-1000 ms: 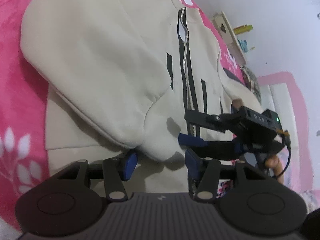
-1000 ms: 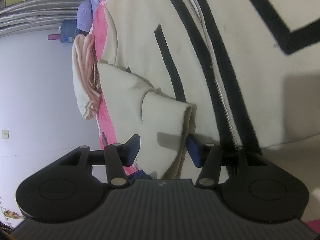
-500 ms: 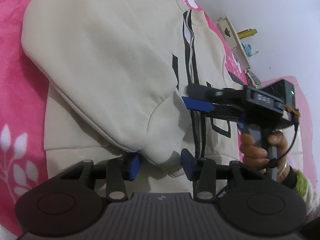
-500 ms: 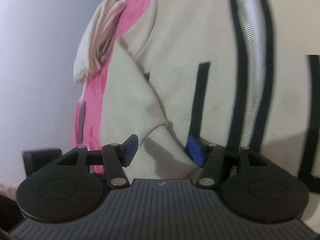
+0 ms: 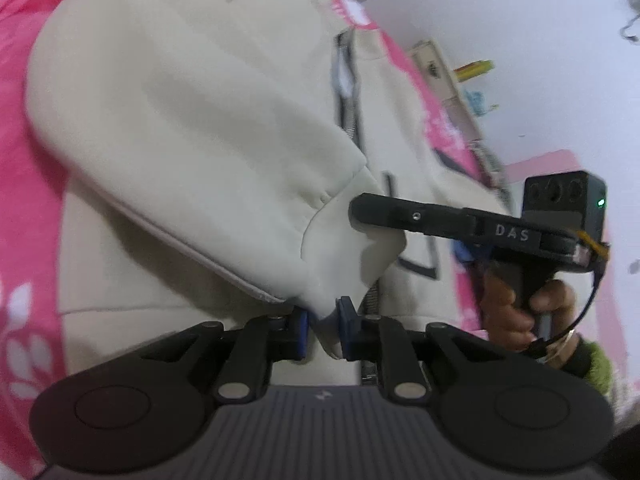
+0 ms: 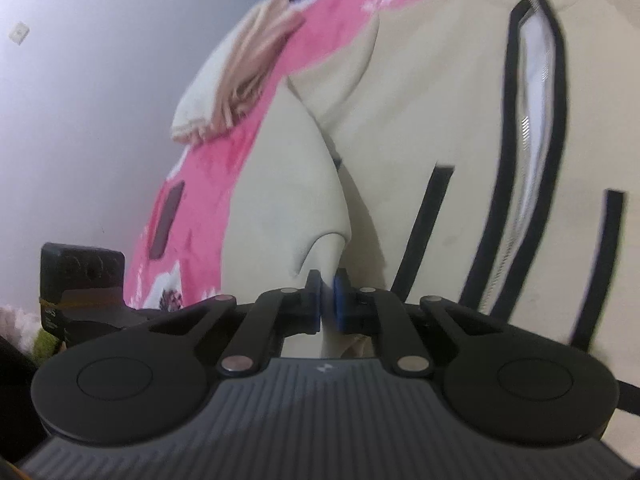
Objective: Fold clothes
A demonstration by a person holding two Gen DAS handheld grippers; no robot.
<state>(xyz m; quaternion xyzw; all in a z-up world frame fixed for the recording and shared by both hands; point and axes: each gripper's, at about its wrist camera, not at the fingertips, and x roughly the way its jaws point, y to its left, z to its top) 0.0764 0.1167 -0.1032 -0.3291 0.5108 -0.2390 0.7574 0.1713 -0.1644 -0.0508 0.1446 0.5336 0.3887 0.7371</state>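
One cream zip jacket [image 5: 192, 128] with black stripes lies on a pink floral blanket [image 5: 24, 208]; "DAS" is the only legible writing, on the right gripper [image 6: 326, 300] seen at 3 o'clock in the left view. Left gripper [image 5: 322, 326]: blue pads nearly together, pinching a cuff of the jacket. Right gripper: pads almost closed on cream fabric, which one sleeve or hem being unclear through blur; a folded beige cloth [image 6: 236, 76] lies at 11 o'clock.

Pale wall [image 6: 100, 92] behind a pink floral bedspread [image 6: 332, 28].
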